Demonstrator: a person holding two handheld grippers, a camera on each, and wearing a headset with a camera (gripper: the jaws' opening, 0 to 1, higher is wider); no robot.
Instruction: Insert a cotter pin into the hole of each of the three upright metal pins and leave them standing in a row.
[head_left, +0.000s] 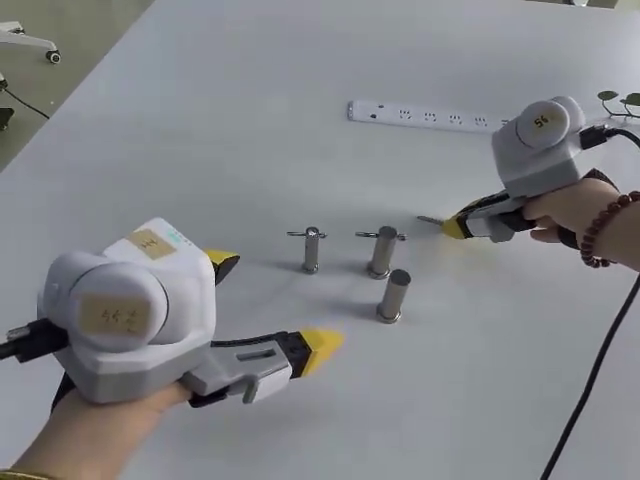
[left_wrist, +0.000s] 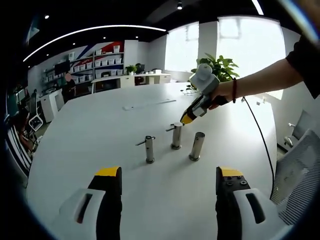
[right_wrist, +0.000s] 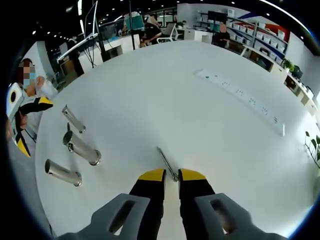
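Three upright metal pins stand on the white table. The left pin (head_left: 311, 251) and the middle pin (head_left: 381, 254) each carry a cotter pin through the top. The third pin (head_left: 392, 297) stands a little nearer, with a bare top. My right gripper (head_left: 450, 226) hovers just right of the pins, shut on a thin cotter pin (head_left: 430, 219) (right_wrist: 166, 163) that sticks out ahead of its yellow tips. My left gripper (head_left: 272, 305) (left_wrist: 168, 172) is open at the near left with nothing between its fingers, facing the three pins (left_wrist: 176, 136).
A white power strip (head_left: 425, 116) lies at the back of the table (head_left: 200, 130). A black cable (head_left: 590, 385) trails from the right gripper down the right side. Plant leaves (head_left: 620, 100) show at the far right edge.
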